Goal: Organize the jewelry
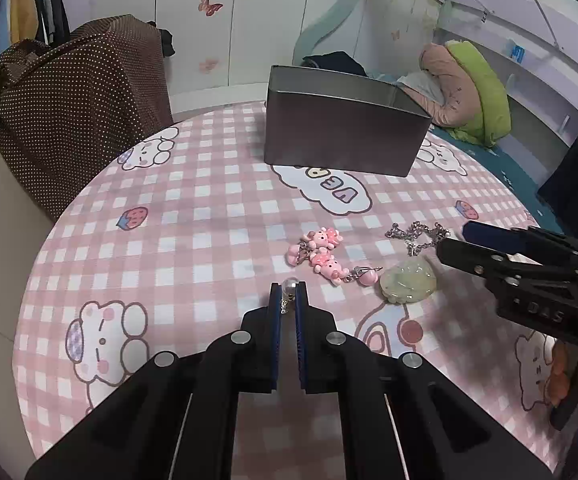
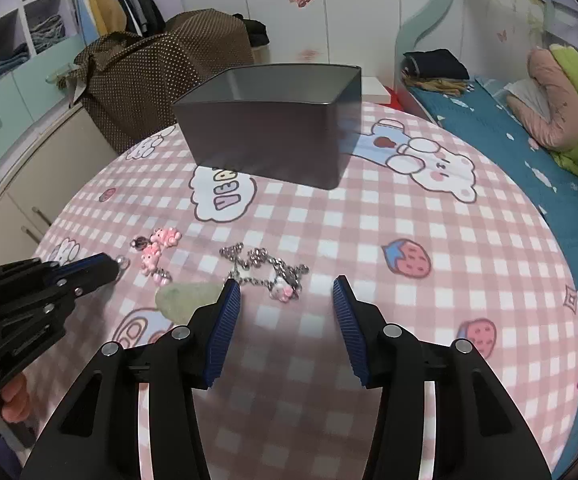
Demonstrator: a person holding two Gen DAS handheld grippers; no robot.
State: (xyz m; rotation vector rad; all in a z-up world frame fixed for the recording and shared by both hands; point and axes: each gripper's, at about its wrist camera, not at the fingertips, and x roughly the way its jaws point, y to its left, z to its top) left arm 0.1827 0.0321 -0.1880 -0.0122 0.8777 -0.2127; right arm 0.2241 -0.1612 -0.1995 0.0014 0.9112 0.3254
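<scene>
My left gripper (image 1: 289, 286) is shut on a pearl earring (image 1: 290, 285), low over the pink checked tablecloth (image 1: 209, 216). Pink bear charms (image 1: 321, 250) and a pale green jade pendant (image 1: 408, 281) lie just right of it. A silver chain bracelet (image 2: 267, 266) with a small pink cat charm lies between the open fingers of my right gripper (image 2: 287, 286). The jade pendant (image 2: 187, 298) sits by the right gripper's left finger. A grey open metal box (image 1: 343, 132) stands at the far side of the table; it also shows in the right wrist view (image 2: 273, 132).
A brown dotted bag (image 1: 77, 100) stands beyond the table at the left. A bed with a teal sheet (image 2: 529, 176) and pink and green bedding lies to the right. White cabinets stand at the left.
</scene>
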